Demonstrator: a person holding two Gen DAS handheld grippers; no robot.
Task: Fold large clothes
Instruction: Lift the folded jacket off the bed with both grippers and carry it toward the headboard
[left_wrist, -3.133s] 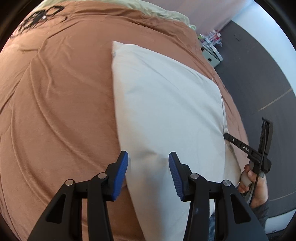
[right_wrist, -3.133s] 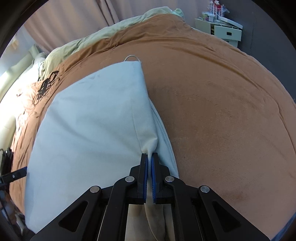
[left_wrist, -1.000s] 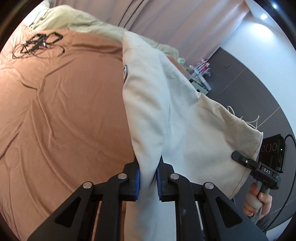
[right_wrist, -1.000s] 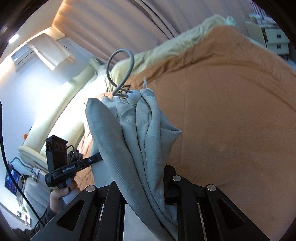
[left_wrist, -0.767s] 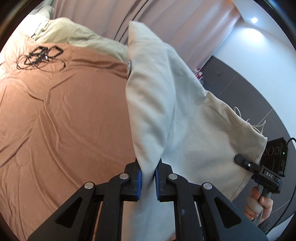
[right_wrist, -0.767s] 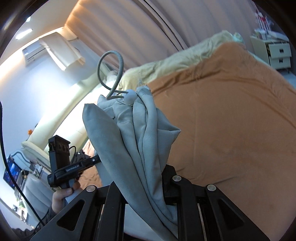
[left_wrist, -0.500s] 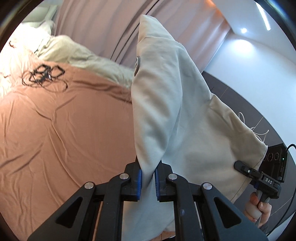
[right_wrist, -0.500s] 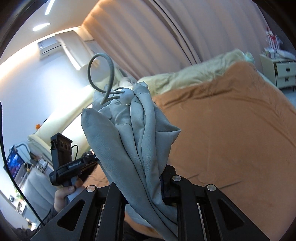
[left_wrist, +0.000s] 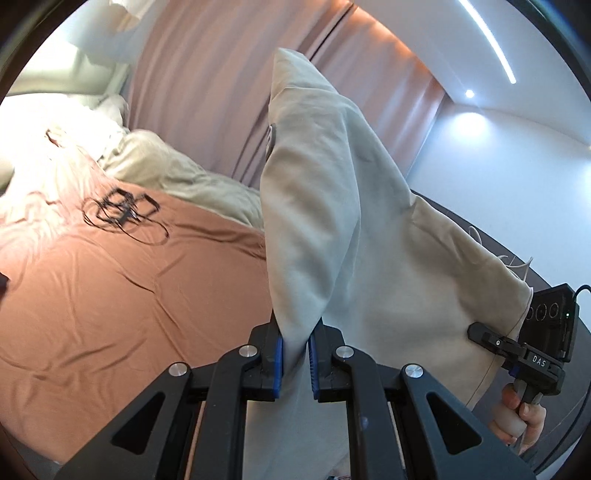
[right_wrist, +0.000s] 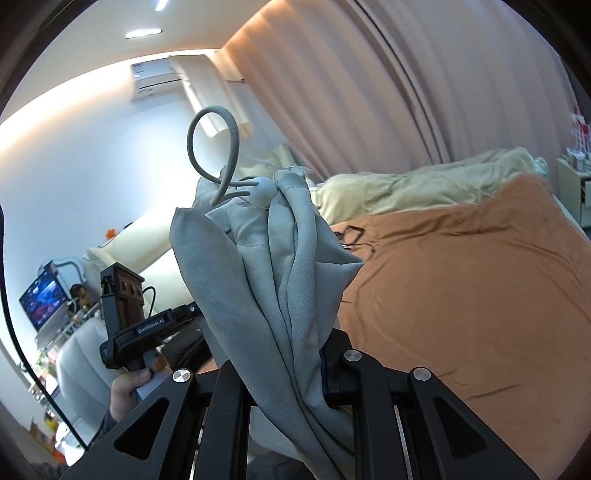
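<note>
One bed (left_wrist: 110, 295) is spreading below me under a brown cover, with one pale duvet (left_wrist: 177, 181) bunched along its far edge beneath the pink curtains (left_wrist: 207, 85). One large beige garment (left_wrist: 351, 229) is hanging in the air above the bed's near side, and I am holding it up with my two grippers. My left gripper (left_wrist: 295, 354) is pinching a fold of its edge tight between the blue pads. My right gripper (right_wrist: 291, 354) is gripping a thick gathered bunch; the cloth is covering the pads there, yet the jaws are clearly clamping it. The brown cover is lying open to the left and ahead.

Only my right view is showing the garment's looped drawcord (right_wrist: 218, 158) and round stopper (right_wrist: 263, 191), plus one lit screen (right_wrist: 43, 302) and one air conditioner (right_wrist: 153, 80). My left view is showing one tangle of black cable (left_wrist: 123, 212) on the bed. Each view is catching the other gripper (left_wrist: 517, 350) beside the cloth.
</note>
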